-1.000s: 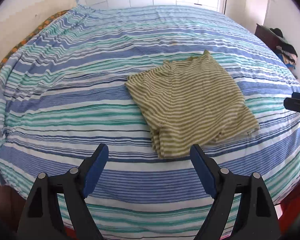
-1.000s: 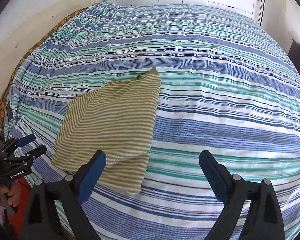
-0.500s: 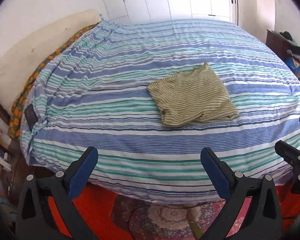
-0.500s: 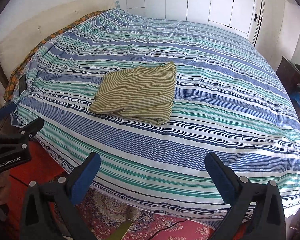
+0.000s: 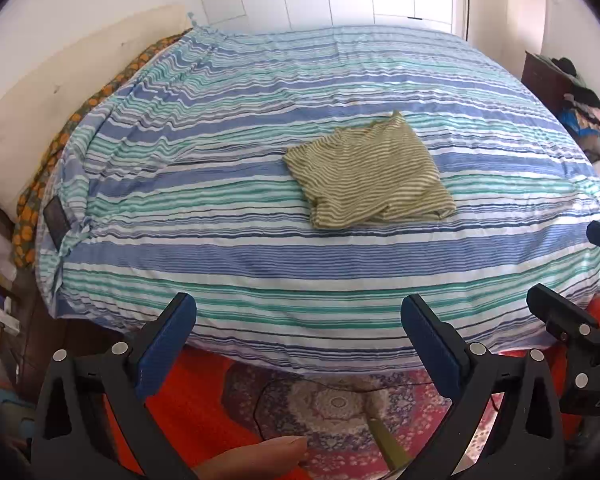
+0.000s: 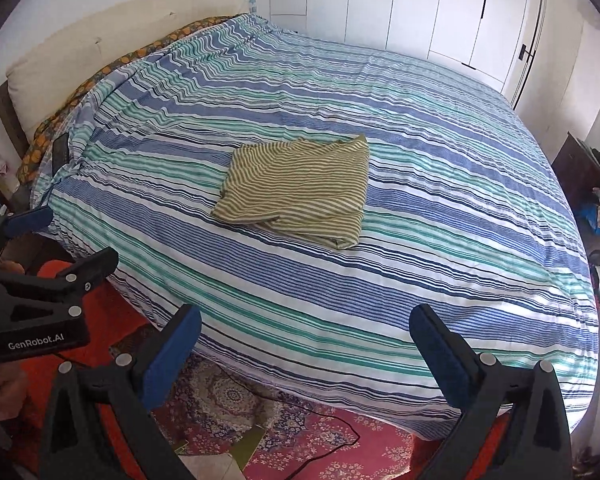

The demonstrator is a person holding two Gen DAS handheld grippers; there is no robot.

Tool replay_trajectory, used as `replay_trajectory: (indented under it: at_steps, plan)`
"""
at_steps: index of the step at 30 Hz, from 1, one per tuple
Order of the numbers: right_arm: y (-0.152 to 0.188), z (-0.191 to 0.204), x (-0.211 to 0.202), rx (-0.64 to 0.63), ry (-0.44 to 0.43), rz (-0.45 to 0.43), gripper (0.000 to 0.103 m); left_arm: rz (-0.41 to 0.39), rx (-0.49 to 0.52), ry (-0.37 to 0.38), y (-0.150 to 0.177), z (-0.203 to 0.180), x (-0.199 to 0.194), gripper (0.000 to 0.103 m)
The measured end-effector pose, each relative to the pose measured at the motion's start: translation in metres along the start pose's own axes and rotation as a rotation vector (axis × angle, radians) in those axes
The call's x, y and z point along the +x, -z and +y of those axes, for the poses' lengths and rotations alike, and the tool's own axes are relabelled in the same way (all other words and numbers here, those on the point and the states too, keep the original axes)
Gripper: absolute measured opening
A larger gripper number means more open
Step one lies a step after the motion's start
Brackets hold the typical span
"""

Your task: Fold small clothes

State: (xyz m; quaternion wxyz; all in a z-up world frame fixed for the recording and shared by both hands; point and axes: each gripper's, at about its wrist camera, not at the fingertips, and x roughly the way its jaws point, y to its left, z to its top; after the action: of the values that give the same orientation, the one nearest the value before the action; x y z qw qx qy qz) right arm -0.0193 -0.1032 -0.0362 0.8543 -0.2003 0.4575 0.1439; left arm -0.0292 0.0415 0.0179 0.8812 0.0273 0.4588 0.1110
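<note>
One folded striped garment point(image 5: 370, 174) lies on one bed point(image 5: 260, 264). Two claws are about: the left claw point(image 5: 298, 338) and the right claw point(image 6: 304, 346), each with two blue pads. One patterned rug point(image 5: 340, 404) covers the floor, and one cream headboard point(image 6: 100, 56) stands behind.

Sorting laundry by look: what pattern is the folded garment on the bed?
Olive-green and white stripes on the folded garment, clearest in the right wrist view.

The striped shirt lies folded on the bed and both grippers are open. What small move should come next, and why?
Probably keep both grippers back and reach for another garment. The shirt lies folded and flat on the bed, and the left gripper and right gripper are open, empty, off the bed's edge.
</note>
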Motion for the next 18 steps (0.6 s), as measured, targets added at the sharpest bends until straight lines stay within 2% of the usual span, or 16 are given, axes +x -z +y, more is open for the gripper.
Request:
replay_trajectory:
  at_steps: [7, 14, 18]
  plan:
    - [0.002, -0.004, 0.0, 0.021, 0.028, 0.022, 0.102, 0.017, -0.008, 0.014, 0.0, 0.002, 0.0, 0.102]
    - [-0.002, -0.01, -0.007, 0.065, -0.007, 0.067, 0.102, 0.047, -0.017, 0.002, 0.002, 0.011, -0.007, 0.102]
    - [-0.005, -0.007, -0.013, 0.048, 0.016, 0.057, 0.102, 0.06, -0.033, 0.006, 0.003, 0.017, -0.011, 0.102]
